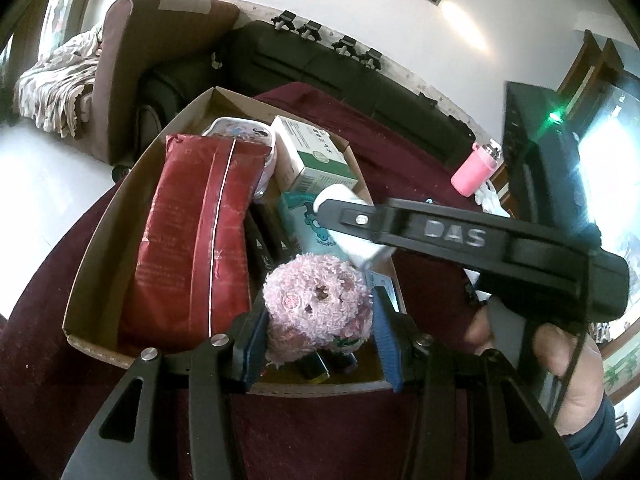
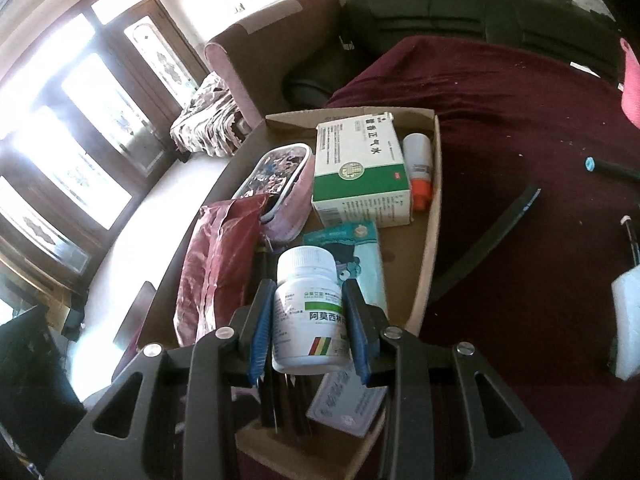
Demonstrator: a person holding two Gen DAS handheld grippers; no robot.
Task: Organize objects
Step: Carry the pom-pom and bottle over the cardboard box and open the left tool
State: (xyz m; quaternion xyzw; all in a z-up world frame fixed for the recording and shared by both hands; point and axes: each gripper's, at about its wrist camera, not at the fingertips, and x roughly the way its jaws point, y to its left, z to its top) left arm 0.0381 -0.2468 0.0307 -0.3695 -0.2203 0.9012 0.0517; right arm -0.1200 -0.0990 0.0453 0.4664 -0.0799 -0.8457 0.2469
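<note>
A cardboard box sits on a maroon cloth. It holds a red foil bag, a green-and-white medicine box, a patterned pouch, a teal packet and dark pens. My left gripper is shut on a pink plush toy over the box's near end. My right gripper is shut on a white pill bottle held above the box. The right gripper also shows in the left wrist view, reaching over the box.
A pink bottle stands on the cloth beyond the box. A black strip, a teal-tipped pen and a white block lie on the cloth at right. A sofa and an armchair stand behind.
</note>
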